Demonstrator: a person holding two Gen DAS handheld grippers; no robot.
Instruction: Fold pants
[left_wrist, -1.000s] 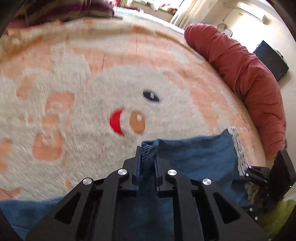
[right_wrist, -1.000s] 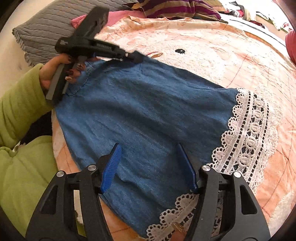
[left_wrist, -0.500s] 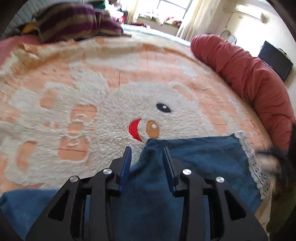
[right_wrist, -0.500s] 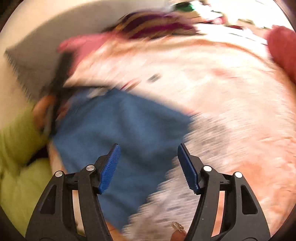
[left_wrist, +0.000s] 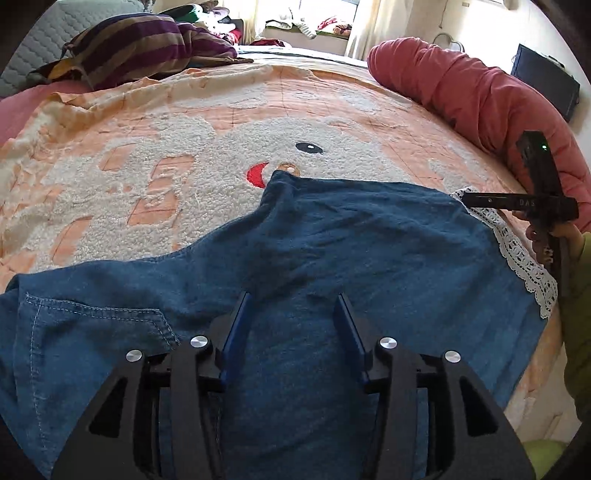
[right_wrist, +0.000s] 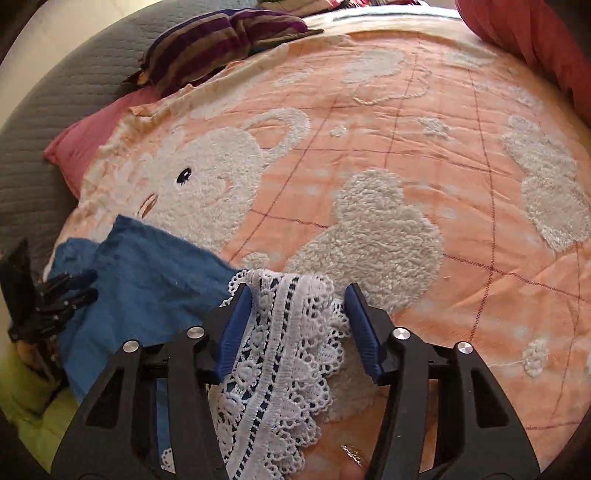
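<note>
**Blue denim pants lying under both grippers on the bed**

The blue denim pants (left_wrist: 332, 258) are lying spread across the peach blanket (left_wrist: 184, 122), partly doubled over, with the white lace hem (right_wrist: 280, 354) facing the red bolster (left_wrist: 480, 92). The left gripper (left_wrist: 293, 325) is hovering over the middle of the denim, its jaws opening with only flat cloth below them, nothing pinched. The right gripper (right_wrist: 297, 325) is hanging over the lace hem, its jaws closing with lace bunching between the blue pads (right_wrist: 236, 325), which are not yet pressing on it.
</note>
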